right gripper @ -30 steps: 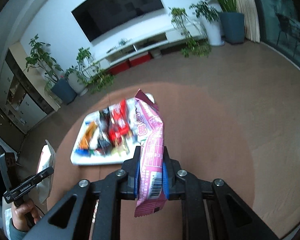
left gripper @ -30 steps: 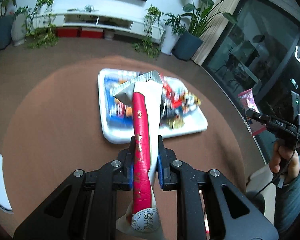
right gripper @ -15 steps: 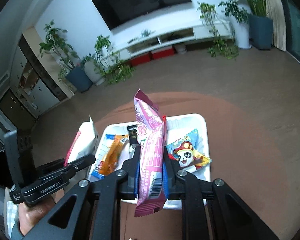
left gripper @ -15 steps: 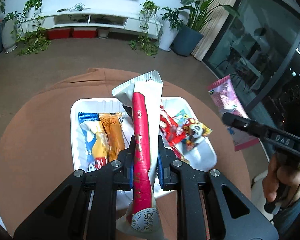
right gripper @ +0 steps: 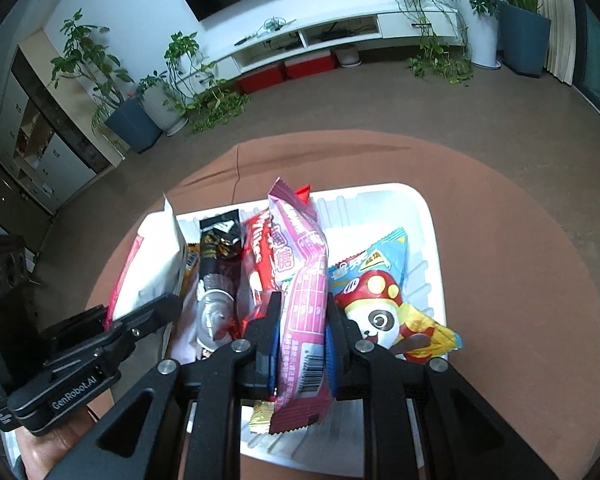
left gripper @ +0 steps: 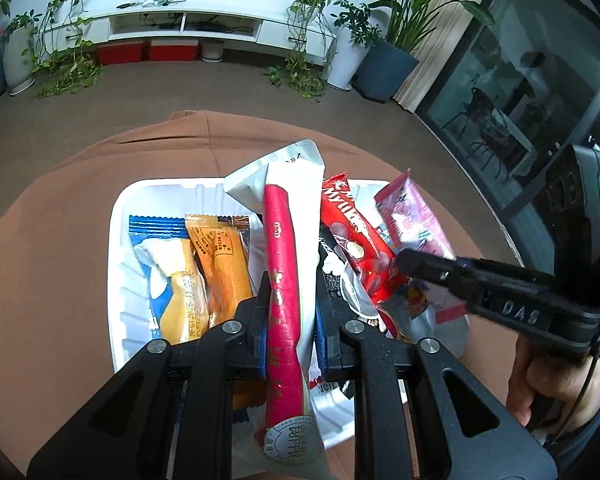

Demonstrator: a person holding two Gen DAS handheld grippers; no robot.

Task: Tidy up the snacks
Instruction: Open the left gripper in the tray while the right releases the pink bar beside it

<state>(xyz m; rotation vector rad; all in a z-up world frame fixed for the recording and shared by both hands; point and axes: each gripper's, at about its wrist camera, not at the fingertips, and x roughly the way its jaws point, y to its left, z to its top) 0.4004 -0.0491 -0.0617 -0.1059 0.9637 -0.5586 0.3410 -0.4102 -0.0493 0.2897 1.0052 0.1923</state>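
Observation:
A white tray [left gripper: 118,248] [right gripper: 428,224] lies on the round brown table, holding several snack packets. My left gripper [left gripper: 290,280] is shut on a white and red packet [left gripper: 284,240], held upright over the tray's middle. My right gripper [right gripper: 300,304] is shut on a pink packet [right gripper: 304,280], also over the tray. In the left wrist view the right gripper [left gripper: 404,260] reaches in from the right with the pink packet [left gripper: 412,220]. In the tray lie a blue packet [left gripper: 168,264], an orange packet [left gripper: 220,256], a red packet [left gripper: 356,240], a black packet [right gripper: 216,268] and a panda packet [right gripper: 380,304].
The brown table [left gripper: 48,240] is round, with its edge close around the tray. A hand [left gripper: 548,376] holds the right gripper's handle at the lower right. Beyond the table are carpet, potted plants [right gripper: 140,120] and a white TV cabinet [left gripper: 188,24].
Both grippers have moved in over the tray and lower, each still holding its packet. The right gripper and its pink packet now reach into the tray's right side in the left wrist view.

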